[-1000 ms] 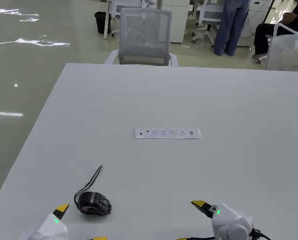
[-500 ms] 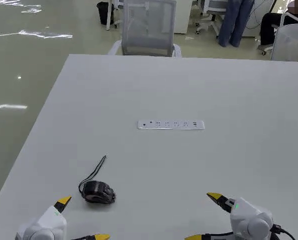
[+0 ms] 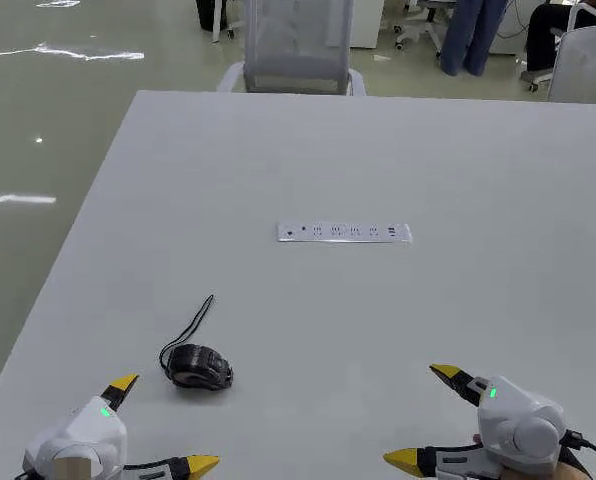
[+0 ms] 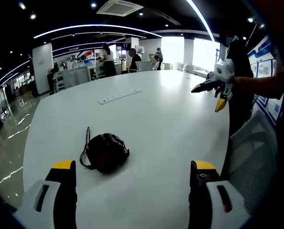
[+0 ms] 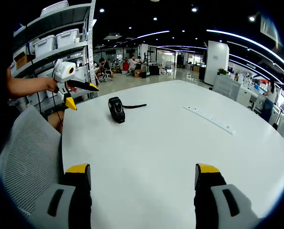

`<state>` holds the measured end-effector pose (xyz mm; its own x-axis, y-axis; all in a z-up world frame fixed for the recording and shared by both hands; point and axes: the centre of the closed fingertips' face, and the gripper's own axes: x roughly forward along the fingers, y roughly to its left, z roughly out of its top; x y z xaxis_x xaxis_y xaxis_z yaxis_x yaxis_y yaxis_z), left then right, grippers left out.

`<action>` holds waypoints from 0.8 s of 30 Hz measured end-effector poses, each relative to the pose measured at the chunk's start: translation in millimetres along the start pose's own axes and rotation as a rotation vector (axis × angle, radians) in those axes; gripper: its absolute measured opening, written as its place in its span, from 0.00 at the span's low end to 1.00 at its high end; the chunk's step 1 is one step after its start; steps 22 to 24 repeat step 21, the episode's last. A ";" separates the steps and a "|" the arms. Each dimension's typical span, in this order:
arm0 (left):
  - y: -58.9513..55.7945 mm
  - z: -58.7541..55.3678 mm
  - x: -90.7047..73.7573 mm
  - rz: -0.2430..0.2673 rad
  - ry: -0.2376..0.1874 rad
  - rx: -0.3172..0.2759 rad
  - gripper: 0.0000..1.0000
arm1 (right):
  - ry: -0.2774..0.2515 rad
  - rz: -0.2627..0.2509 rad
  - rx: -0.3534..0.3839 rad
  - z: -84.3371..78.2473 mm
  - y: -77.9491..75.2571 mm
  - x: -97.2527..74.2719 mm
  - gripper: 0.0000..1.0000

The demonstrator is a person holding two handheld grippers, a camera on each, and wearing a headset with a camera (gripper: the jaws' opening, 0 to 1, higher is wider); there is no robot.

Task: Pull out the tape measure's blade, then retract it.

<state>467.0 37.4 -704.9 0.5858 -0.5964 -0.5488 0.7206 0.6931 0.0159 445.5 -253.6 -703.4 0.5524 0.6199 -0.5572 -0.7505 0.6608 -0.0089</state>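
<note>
A small black tape measure (image 3: 198, 367) with a thin black wrist cord lies on the white table (image 3: 358, 160), near the front left. Its blade is not drawn out. My left gripper (image 3: 161, 426) is open just in front of it, a short way off; the tape measure (image 4: 105, 151) lies ahead between the yellow-tipped jaws (image 4: 132, 166). My right gripper (image 3: 425, 415) is open at the front right, well apart from the tape measure (image 5: 116, 109), which lies to its far left. Nothing is held.
A white power strip (image 3: 344, 233) lies flat at the table's middle. A grey mesh chair (image 3: 296, 45) stands at the far edge. People and office chairs are in the far background right. The table's left edge drops to a shiny floor.
The head camera has tilted down and come nearer, so the table has shifted up in the picture. Both grippers now show more fully at the bottom. The tape measure has not moved.
</note>
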 end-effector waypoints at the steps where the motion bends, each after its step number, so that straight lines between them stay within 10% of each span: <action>1: 0.1 0.1 0.0 -0.002 0.001 0.003 0.99 | 0.002 -0.001 -0.001 -0.1 0.0 -0.9 0.92; 24: 2.0 3.6 0.6 -0.003 0.000 0.023 0.99 | 0.012 -0.009 -0.009 -3.1 -5.1 -5.4 0.92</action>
